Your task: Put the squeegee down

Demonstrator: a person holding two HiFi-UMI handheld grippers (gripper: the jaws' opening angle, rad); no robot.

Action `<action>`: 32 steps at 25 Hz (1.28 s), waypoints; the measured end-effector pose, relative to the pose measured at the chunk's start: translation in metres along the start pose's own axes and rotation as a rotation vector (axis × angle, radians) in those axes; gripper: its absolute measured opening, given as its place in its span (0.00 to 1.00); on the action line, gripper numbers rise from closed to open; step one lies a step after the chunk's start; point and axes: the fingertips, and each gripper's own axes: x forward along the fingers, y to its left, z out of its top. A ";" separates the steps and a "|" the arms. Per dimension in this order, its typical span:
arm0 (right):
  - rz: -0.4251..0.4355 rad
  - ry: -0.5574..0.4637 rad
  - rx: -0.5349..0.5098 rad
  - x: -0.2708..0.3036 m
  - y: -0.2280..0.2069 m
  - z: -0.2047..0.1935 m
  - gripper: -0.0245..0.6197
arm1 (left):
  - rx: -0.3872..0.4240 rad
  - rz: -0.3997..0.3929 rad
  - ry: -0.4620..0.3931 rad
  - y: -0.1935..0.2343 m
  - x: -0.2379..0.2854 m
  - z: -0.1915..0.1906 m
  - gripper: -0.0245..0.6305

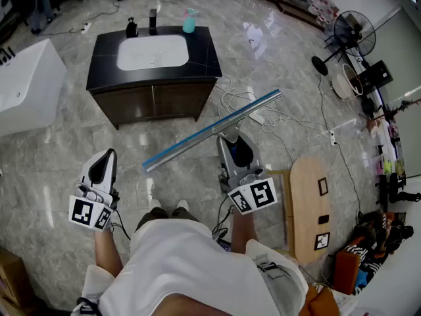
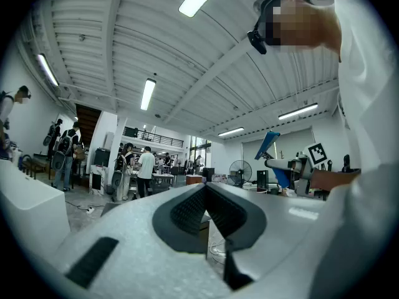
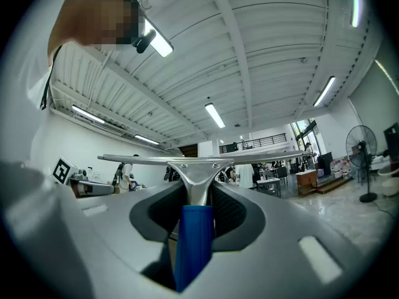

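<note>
The squeegee (image 1: 210, 130) is a long metal blade on a blue handle (image 3: 194, 242), held level in the air over the marble floor. My right gripper (image 1: 231, 140) is shut on that handle, and the blade (image 3: 206, 159) runs crosswise just past the jaws. In the right gripper view the handle fills the gap between the pads of the right gripper (image 3: 198, 195). My left gripper (image 1: 102, 170) hangs low at the left with its jaws together and nothing in them. The left gripper (image 2: 206, 189) points level, and its view shows the squeegee (image 2: 272, 143) off to the right.
A black vanity (image 1: 197, 54) with a white sink stands ahead, carrying a teal spray bottle (image 1: 189, 20) and a dark dispenser (image 1: 131, 27). A white bathtub (image 1: 26, 84) is at the left. Cables (image 1: 253, 107), a fan (image 1: 352, 35) and a wooden board (image 1: 314, 206) are at the right.
</note>
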 end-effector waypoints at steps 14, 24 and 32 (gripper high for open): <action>0.002 0.007 0.006 0.000 0.004 0.000 0.24 | -0.001 -0.014 0.001 -0.002 0.000 0.002 0.05; 0.021 -0.023 0.029 -0.002 0.003 0.004 0.25 | 0.006 -0.007 0.002 -0.006 0.001 0.005 0.05; 0.014 -0.017 0.038 -0.002 -0.005 0.001 0.24 | 0.007 -0.002 0.009 -0.010 0.005 0.003 0.05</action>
